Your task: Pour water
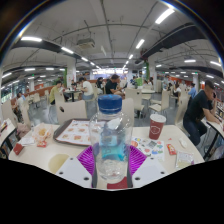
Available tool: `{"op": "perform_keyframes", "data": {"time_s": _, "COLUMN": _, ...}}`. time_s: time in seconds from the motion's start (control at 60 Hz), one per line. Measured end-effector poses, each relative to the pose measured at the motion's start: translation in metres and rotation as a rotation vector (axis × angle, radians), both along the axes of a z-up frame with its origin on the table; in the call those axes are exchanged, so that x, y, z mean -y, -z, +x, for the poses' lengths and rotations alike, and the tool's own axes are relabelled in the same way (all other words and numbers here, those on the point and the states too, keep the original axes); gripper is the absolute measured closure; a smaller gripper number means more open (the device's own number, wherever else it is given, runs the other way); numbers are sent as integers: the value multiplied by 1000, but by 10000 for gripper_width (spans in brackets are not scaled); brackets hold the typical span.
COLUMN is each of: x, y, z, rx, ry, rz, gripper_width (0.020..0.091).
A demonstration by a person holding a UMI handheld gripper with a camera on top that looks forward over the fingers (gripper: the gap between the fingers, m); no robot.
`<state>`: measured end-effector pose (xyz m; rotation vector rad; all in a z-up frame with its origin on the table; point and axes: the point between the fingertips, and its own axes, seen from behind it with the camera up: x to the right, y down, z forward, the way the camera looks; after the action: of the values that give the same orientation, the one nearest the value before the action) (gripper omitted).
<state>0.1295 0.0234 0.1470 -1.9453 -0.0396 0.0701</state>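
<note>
You are looking out over a large, bright hall with long strip lights (150, 30) running across the ceiling and several people (200, 105) seated or standing at tables well beyond your jaws. Just under and ahead of you lies a pale table (70, 155), cluttered with small things. Beyond the jaws and off to their left sits a flat tray (75, 131) with a reddish rim, and further left a clear cup (42, 135) stands with something inside that is too small to make out. Beyond the jaws to their right stands 1 dark red cup (157, 126), upright and well apart from the tray. Your gripper (111, 160) is clamped on a clear plastic water bottle (111, 140) with a blue cap (111, 103): the 2 magenta pads (88, 160) press against its sides with no gap showing at either flank. The bottle stands upright between them, cap on, its lower part hidden down between the fingers.
</note>
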Motion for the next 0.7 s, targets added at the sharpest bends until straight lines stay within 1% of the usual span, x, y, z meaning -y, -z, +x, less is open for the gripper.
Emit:
{"op": "perform_keyframes", "data": {"time_s": 0.033, "x": -2, "y": 20, "z": -2, "rx": 7, "ry": 3, "rz": -12, "gripper_width": 711}}
{"op": "perform_keyframes", "data": {"time_s": 0.2, "x": 5, "y": 56, "z": 17, "rx": 12, "ry": -11, "rz": -44, "gripper_width": 712}}
{"op": "perform_keyframes", "data": {"time_s": 0.333, "x": 16, "y": 84, "z": 26, "rx": 20, "ry": 7, "rz": -78, "gripper_width": 705}}
{"op": "perform_keyframes", "data": {"time_s": 0.4, "x": 19, "y": 81, "z": 26, "rx": 18, "ry": 9, "rz": -43, "gripper_width": 696}}
{"op": "perform_keyframes", "data": {"time_s": 0.483, "x": 18, "y": 80, "z": 26, "rx": 16, "ry": 8, "rz": -34, "gripper_width": 639}}
{"op": "perform_keyframes", "data": {"time_s": 0.517, "x": 19, "y": 80, "z": 26, "rx": 12, "ry": 6, "rz": -34, "gripper_width": 634}}
{"op": "perform_keyframes", "data": {"time_s": 0.583, "x": 18, "y": 81, "z": 26, "rx": 15, "ry": 0, "rz": -40, "gripper_width": 578}}
{"op": "perform_keyframes", "data": {"time_s": 0.65, "x": 24, "y": 84, "z": 28, "rx": 22, "ry": 13, "rz": -81, "gripper_width": 540}}
{"op": "perform_keyframes", "data": {"time_s": 0.667, "x": 26, "y": 88, "z": 30, "rx": 26, "ry": 19, "rz": -103, "gripper_width": 520}}
{"op": "perform_keyframes", "data": {"time_s": 0.683, "x": 28, "y": 91, "z": 30, "rx": 28, "ry": 23, "rz": -120, "gripper_width": 479}}
{"op": "perform_keyframes", "data": {"time_s": 0.7, "x": 31, "y": 94, "z": 31, "rx": 30, "ry": 28, "rz": -140, "gripper_width": 420}}
